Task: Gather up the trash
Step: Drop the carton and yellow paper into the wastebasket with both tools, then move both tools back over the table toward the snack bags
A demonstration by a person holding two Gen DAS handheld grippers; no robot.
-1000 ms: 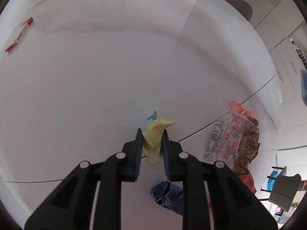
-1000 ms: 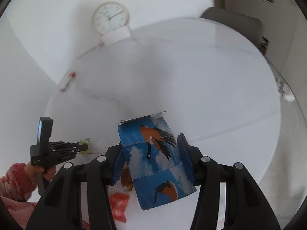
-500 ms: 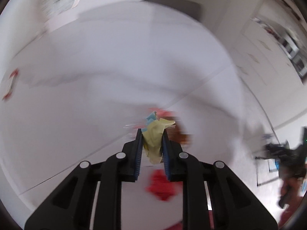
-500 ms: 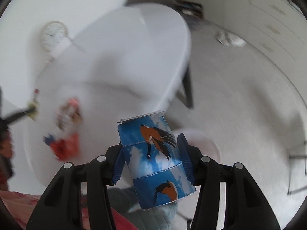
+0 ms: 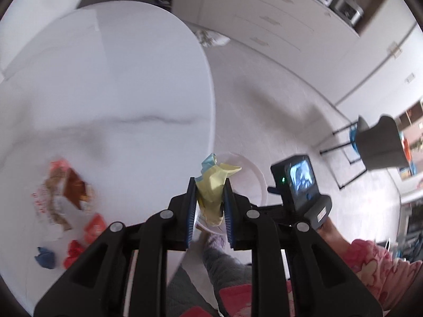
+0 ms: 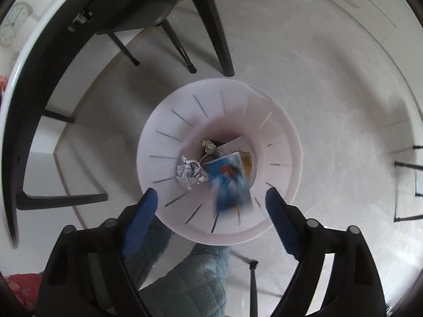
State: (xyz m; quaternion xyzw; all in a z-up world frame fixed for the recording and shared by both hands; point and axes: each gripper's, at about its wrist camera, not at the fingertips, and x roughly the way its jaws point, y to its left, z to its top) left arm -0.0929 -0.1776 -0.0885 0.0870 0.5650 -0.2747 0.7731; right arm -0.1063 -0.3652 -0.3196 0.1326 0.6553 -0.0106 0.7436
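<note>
Drop step at the bin [image 6: 169,121]. Right gripper [image 6: 211,206] directly above bin, fingers spread wide, holding nothing; blue carton [image 6: 230,182], blurred, inside the bin mouth among crumpled paper [image 6: 190,171]. Left gripper [image 5: 210,208] near bin, by the surface [image 5: 105,79] edge, fingers pinching yellow wad [image 5: 211,192]. Next, likely: carry wad over bin, release. Wrappers [image 5: 68,192] remain on surface.
</note>
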